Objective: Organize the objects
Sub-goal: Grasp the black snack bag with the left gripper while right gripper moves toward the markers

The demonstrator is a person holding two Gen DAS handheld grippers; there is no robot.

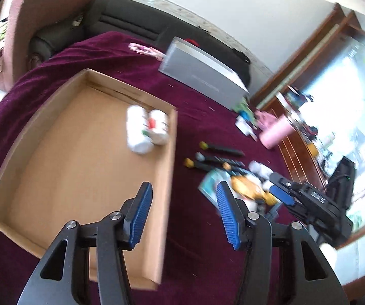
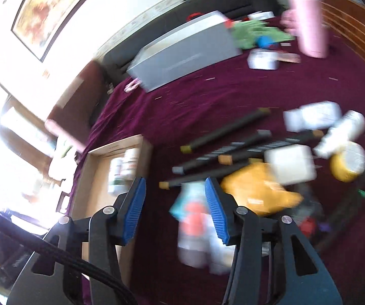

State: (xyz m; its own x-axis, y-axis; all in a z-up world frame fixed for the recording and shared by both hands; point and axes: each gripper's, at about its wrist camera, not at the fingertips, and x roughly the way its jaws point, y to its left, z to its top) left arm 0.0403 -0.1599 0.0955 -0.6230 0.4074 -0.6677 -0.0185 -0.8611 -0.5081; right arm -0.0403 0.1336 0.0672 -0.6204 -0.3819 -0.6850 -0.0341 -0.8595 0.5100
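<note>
two white bottles [image 1: 146,129] lie side by side inside the shallow cardboard tray [image 1: 55,157], close against its far right wall. the tray sits on a maroon cloth [image 1: 195,96] that covers the bench. the left tool [image 1: 183,213] hangs above the tray's right edge with its blue pads apart and nothing between them. in the left wrist view the right tool [image 1: 281,193] shows at the right, over the heap of loose things.

the right tool [image 2: 174,206] is likewise parted and empty, over the cloth just right of the tray [image 2: 88,167]. beyond it lie several dark markers [image 2: 233,150] with coloured caps, roughly parallel, then a yellow packet [image 2: 256,190], a white box [image 2: 291,165], a yellow-lidded jar [image 2: 350,162] and more white bottles [image 2: 314,117], all crowded together and blurred. a teal packet [image 2: 190,198] lies between the pads in the picture, on the cloth below. farther back stand a grey box [image 2: 185,50] and a pink tumbler [image 2: 309,25].
</note>
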